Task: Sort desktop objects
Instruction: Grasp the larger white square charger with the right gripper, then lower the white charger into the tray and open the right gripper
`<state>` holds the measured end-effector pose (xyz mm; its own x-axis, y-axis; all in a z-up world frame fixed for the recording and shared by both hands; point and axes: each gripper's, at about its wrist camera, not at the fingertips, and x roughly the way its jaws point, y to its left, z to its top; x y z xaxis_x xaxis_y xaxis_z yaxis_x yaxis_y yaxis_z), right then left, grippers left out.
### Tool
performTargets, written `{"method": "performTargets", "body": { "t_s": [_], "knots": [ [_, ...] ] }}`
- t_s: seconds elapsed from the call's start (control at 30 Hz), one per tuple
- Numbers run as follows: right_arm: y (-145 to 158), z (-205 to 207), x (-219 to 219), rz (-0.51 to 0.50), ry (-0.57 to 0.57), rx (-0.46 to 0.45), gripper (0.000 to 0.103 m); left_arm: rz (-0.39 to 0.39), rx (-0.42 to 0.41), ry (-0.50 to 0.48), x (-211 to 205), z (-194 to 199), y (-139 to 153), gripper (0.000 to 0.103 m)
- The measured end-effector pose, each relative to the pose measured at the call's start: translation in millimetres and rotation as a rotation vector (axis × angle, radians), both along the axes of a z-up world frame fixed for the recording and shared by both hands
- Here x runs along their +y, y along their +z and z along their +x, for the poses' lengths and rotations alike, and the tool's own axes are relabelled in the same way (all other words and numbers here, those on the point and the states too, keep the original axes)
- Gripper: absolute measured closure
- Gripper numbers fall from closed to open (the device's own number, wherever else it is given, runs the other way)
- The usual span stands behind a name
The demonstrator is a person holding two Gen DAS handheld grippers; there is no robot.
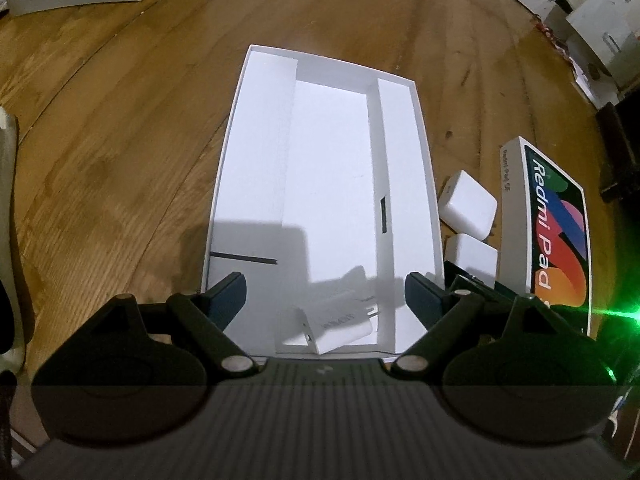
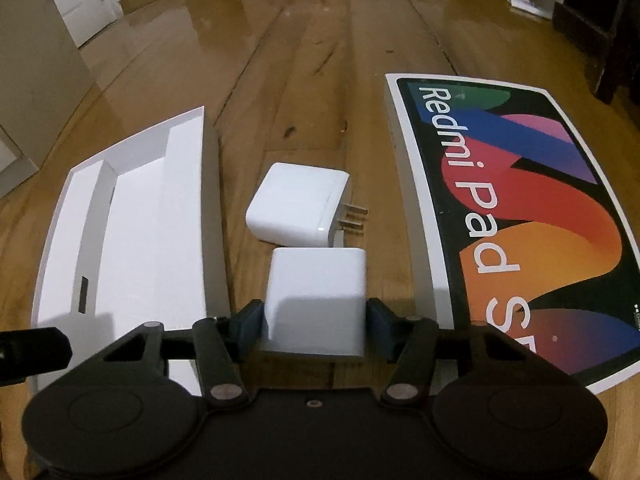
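An open white box tray [image 1: 256, 168] lies on the wooden floor; it also shows in the right wrist view [image 2: 184, 216]. A white charger [image 1: 340, 328] lies in its near middle compartment. My left gripper [image 1: 324, 296] is open above the tray's near end, empty. Two white charger blocks lie between the tray and the Redmi Pad lid [image 2: 520, 216]. My right gripper [image 2: 316, 320] is shut on the near charger block [image 2: 316, 300]. The far charger block [image 2: 296, 204], prongs to the right, lies just beyond it. Both blocks show in the left wrist view [image 1: 466, 200], [image 1: 472, 256].
The Redmi Pad lid [image 1: 552, 232] lies right of the blocks. White furniture [image 1: 600, 12] and clutter stand at the far right, a white cabinet [image 2: 80, 0] at the far left. Dark furniture [image 2: 592, 28] stands at the right.
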<state>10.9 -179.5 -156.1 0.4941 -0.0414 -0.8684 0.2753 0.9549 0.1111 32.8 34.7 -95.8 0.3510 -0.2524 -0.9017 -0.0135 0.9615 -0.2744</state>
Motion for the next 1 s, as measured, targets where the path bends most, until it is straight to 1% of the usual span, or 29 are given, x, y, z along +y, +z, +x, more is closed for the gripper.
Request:
{"method": "performTargets", "body": {
  "t_s": [0.13, 0.3, 0.4, 0.5, 0.6, 0.7, 0.87, 1.0],
  "knots": [
    [4, -5, -10, 0.054, -0.070, -0.020, 0.042, -0.011, -0.007, 0.005, 2, 1, 2, 0.016],
    [21, -12, -21, 0.122, -0.119, -0.073, 0.042, -0.029, -0.028, 0.032, 10, 1, 11, 0.016],
    [39, -12, -12, 0.115, -0.075, -0.126, 0.042, -0.037, -0.063, 0.066, 20, 0, 20, 0.016],
    [55, -10, 4, 0.115, -0.007, -0.184, 0.042, -0.022, -0.114, 0.085, 28, -1, 28, 0.016],
    [62, -7, 19, 0.128, 0.062, -0.200, 0.042, -0.034, -0.119, 0.110, 40, 1, 30, 0.016],
    [58, -3, 35, 0.158, 0.125, -0.208, 0.042, -0.044, -0.119, 0.134, 50, 3, 29, 0.016],
    [41, 6, 68, 0.181, 0.223, -0.185, 0.042, 0.006, -0.137, 0.126, 52, 4, 31, 0.016],
    [23, 8, 82, 0.177, 0.249, -0.141, 0.042, -0.020, -0.115, 0.137, 56, 5, 28, 0.016]
  ]
}}
